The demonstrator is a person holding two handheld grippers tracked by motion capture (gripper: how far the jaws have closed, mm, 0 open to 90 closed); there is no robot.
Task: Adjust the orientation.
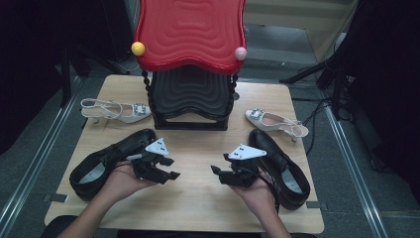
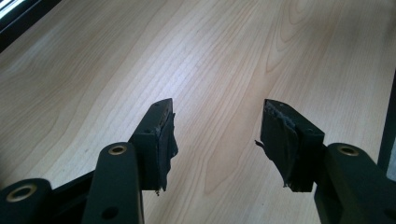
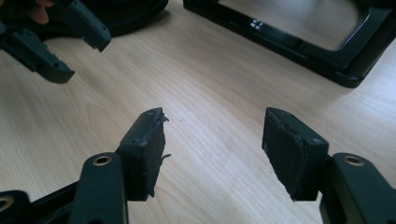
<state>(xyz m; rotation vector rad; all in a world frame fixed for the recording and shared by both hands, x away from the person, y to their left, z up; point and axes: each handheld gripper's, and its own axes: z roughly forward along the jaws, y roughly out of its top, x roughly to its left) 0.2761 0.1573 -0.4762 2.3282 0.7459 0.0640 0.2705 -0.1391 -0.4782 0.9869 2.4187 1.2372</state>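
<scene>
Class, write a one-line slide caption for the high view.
Two open tongs, left and right, hover over a wooden table between black shoes, before a red-and-black rack.

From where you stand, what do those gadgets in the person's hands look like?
Each hand holds a black two-jaw tool. The left gripper and right gripper each carry a pale grey three-cornered plate on top, dotted with small dark marks. The pads are dark rubbery blocks with frayed edges; brass-coloured rivets sit at the joints. The forearms are bare.
</scene>
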